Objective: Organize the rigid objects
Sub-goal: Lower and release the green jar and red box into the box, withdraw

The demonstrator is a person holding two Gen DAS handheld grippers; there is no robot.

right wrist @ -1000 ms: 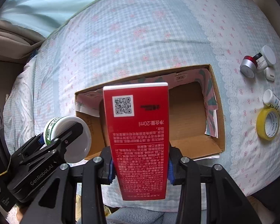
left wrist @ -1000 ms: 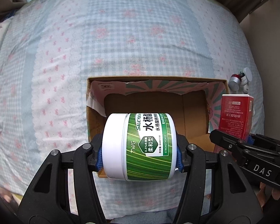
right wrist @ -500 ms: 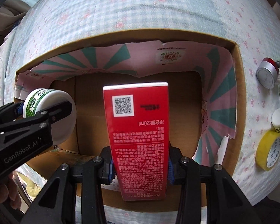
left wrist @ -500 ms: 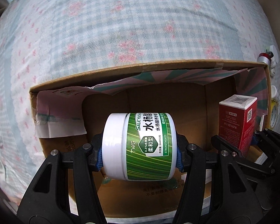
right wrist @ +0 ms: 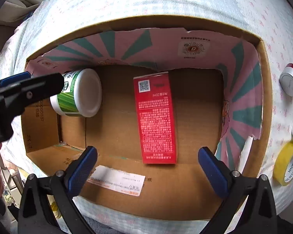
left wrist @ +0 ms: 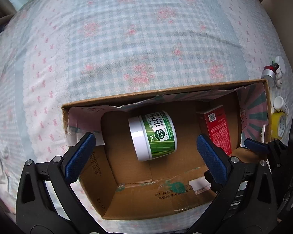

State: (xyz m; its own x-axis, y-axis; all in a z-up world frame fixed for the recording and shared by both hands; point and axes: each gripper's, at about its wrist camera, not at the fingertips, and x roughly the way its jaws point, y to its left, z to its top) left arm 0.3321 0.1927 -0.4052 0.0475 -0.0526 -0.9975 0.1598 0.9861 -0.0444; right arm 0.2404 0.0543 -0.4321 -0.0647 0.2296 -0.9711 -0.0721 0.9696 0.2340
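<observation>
A green-and-white jar point(left wrist: 153, 135) lies on its side on the floor of an open cardboard box point(left wrist: 166, 92). A red carton point(left wrist: 217, 131) lies in the same box to its right. My left gripper point(left wrist: 144, 152) is open and empty just above the box's near side. In the right wrist view the red carton point(right wrist: 156, 119) lies flat in the middle of the box point(right wrist: 265, 97), the jar point(right wrist: 80, 93) at the left. My right gripper point(right wrist: 147, 162) is open and empty above the box's near edge.
The box sits on a bed with a checked floral cover point(left wrist: 127, 39). To the right of the box lie a yellow tape roll point(right wrist: 287, 165), a silver-capped jar point(right wrist: 290, 80) and small white bottles point(left wrist: 281, 105). The left gripper's finger point(right wrist: 29, 89) reaches in from the left.
Both grippers have opened and pulled back. The jar and the red carton were let go and now lie on the box floor.
</observation>
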